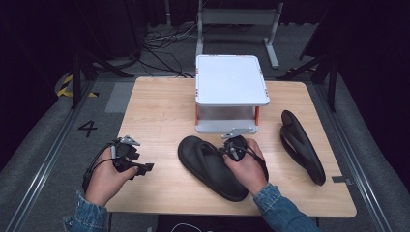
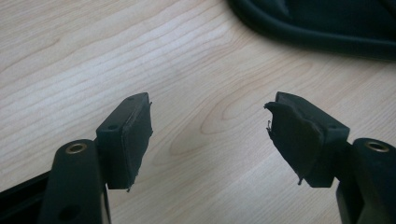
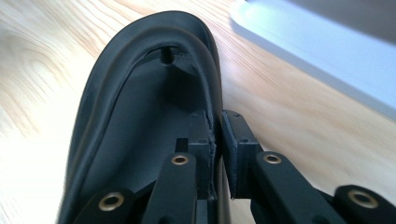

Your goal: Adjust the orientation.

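A black flip-flop (image 1: pixel 208 166) lies in the middle of the wooden table (image 1: pixel 159 111), toe toward the far side. My right gripper (image 1: pixel 227 150) sits over its right side. In the right gripper view its pads (image 3: pixel 218 154) are pressed together on the flip-flop's (image 3: pixel 135 121) right strap. A second black flip-flop (image 1: pixel 302 145) lies near the table's right edge. My left gripper (image 1: pixel 147 166) rests low at the table's left front, open, with bare wood between its pads (image 2: pixel 210 135). The edge of the middle flip-flop (image 2: pixel 327 23) shows beyond it.
A white two-level stand (image 1: pixel 231 79) with orange posts stands at the back middle of the table, just behind the held flip-flop; its lower shelf (image 3: pixel 327 51) is close to my right gripper. Dark floor with cables lies beyond the table.
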Demonstrator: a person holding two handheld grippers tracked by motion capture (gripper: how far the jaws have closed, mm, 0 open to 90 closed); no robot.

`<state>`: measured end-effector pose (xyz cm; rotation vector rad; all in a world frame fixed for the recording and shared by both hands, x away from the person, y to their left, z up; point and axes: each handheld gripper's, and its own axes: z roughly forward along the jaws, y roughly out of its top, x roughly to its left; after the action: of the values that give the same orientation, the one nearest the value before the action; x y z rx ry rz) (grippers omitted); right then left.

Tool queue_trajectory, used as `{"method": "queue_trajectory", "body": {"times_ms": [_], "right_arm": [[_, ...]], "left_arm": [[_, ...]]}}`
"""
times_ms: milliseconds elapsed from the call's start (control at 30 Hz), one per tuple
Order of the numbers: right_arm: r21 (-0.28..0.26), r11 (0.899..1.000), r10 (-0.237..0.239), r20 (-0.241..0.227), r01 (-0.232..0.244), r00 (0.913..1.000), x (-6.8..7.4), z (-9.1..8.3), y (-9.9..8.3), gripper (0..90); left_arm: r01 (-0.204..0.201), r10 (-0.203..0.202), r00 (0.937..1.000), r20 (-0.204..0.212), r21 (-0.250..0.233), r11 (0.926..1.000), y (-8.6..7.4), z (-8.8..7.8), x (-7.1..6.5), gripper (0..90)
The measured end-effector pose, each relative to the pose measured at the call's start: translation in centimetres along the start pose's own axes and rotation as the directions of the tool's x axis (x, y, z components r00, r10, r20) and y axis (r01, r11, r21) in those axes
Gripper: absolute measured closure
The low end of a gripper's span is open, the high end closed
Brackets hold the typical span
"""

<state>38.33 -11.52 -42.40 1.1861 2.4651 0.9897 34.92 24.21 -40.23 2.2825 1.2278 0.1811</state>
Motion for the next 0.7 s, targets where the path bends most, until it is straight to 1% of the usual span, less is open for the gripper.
{"method": "queue_trajectory", "body": {"times_ms": [33, 67, 133, 167, 200, 233, 267, 300, 333, 367, 400, 433, 467, 500, 533, 567, 600, 633, 667, 700], "right_arm": [[-0.005, 1.0, 0.013, 0.008, -0.013, 0.9999, -0.3, -0.3, -0.4, 83.9], [-0.018, 0.999, 0.037, 0.027, -0.037, 0.9989, -0.8, -0.8, -1.0, 83.9], [-0.032, 0.997, 0.076, 0.043, -0.075, 0.9962, -1.8, -1.4, -1.9, 83.3], [-0.026, 0.996, 0.091, 0.033, -0.09, 0.9953, -2.3, -1.6, -2.4, 81.6], [-0.035, 0.994, 0.105, 0.005, -0.105, 0.9945, -2.6, -1.8, -2.6, 78.0], [-0.037, 0.993, 0.112, -0.012, -0.113, 0.9936, -2.7, -2.0, -2.8, 70.3], [-0.062, 0.992, 0.107, -0.017, -0.108, 0.9941, -2.7, -2.5, -2.9, 63.8], [-0.073, 0.993, 0.09, -0.007, -0.09, 0.9959, -2.9, -3.5, -3.3, 61.1], [-0.073, 0.993, 0.09, -0.007, -0.09, 0.9959, -2.9, -3.5, -3.3, 61.1], [-0.067, 0.994, 0.088, 0.001, -0.088, 0.9961, -3.0, -4.0, -3.5, 61.4], [-0.039, 0.996, 0.081, 0.023, -0.08, 0.9965, -3.4, -4.7, -4.0, 65.0], [0.0, 0.997, 0.073, 0.037, -0.073, 0.9967, -3.7, -5.0, -4.3, 67.7], [0.071, 0.996, 0.054, 0.065, -0.058, 0.9964, -4.0, -5.3, -5.0, 70.4], [0.14, 0.989, 0.036, 0.083, -0.047, 0.9959, -4.2, -5.4, -5.9, 73.9], [0.196, 0.98, 0.024, 0.091, -0.041, 0.9955, -4.2, -5.4, -6.5, 76.1], [0.226, 0.974, 0.013, 0.092, -0.034, 0.9957, -4.2, -5.3, -7.0, 77.2], [0.262, 0.965, 0.006, 0.08, -0.027, 0.9968, -4.1, -5.2, -7.6, 78.1], [0.285, 0.958, 0.001, 0.057, -0.017, 0.9984, -4.0, -5.3, -8.0, 79.0], [0.296, 0.955, 0.014, 0.026, -0.021, 0.9996, -3.7, -5.4, -8.4, 80.1], [0.301, 0.953, 0.021, 0.005, -0.022, 0.9998, -3.6, -5.5, -8.6, 80.9]], "left_arm": [[-0.004, 0.004, 1.0, 0.003, 0.005, 1.0, 0.2, 0.1, -0.1, 30.4], [-0.005, 0.005, 1.0, 0.006, 0.008, 1.0, 0.3, 0.3, -0.2, 30.4], [-0.011, 0.011, 0.9999, 0.009, 0.015, 0.9998, 0.5, 0.6, -0.3, 30.4], [-0.016, 0.016, 0.9998, 0.007, 0.019, 0.9997, 0.6, 0.8, -0.3, 30.4], [-0.023, 0.023, 0.9997, 0.008, 0.021, 0.9995, 0.7, 0.9, -0.3, 30.4], [-0.024, 0.023, 0.9996, 0.012, 0.021, 0.9995, 0.9, 0.9, -0.4, 30.3], [-0.026, 0.025, 0.9996, 0.013, 0.02, 0.9995, 1.0, 0.9, -0.5, 30.4], [-0.023, 0.023, 0.9996, 0.017, 0.013, 0.9997, 1.0, 0.9, -0.5, 30.3], [-0.023, 0.023, 0.9996, 0.017, 0.013, 0.9997, 1.0, 0.9, -0.5, 30.3], [-0.025, 0.025, 0.9996, 0.015, 0.013, 0.9996, 1.0, 0.8, -0.5, 30.3], [-0.024, 0.024, 0.9996, 0.016, 0.013, 0.9996, 1.0, 0.8, -0.4, 30.3], [-0.027, 0.027, 0.9995, 0.016, 0.013, 0.9995, 1.0, 0.8, -0.3, 30.3], [-0.026, 0.026, 0.9996, 0.014, 0.014, 0.9996, 1.0, 0.8, -0.3, 30.3], [-0.027, 0.027, 0.9995, 0.016, 0.017, 0.9995, 1.0, 0.8, -0.3, 30.3], [-0.026, 0.026, 0.9996, 0.015, 0.015, 0.9996, 1.0, 0.9, -0.3, 30.3], [-0.028, 0.027, 0.9995, 0.018, 0.016, 0.9995, 1.1, 0.9, -0.4, 30.3], [-0.028, 0.028, 0.9995, 0.018, 0.015, 0.9995, 1.1, 0.8, -0.5, 30.3], [-0.031, 0.031, 0.9993, 0.021, 0.013, 0.9994, 1.2, 0.8, -0.6, 30.3], [-0.034, 0.034, 0.9992, 0.021, 0.01, 0.9994, 1.2, 0.8, -0.6, 30.3], [-0.035, 0.035, 0.9992, 0.022, 0.009, 0.9993, 1.3, 0.8, -0.6, 30.2]]}}
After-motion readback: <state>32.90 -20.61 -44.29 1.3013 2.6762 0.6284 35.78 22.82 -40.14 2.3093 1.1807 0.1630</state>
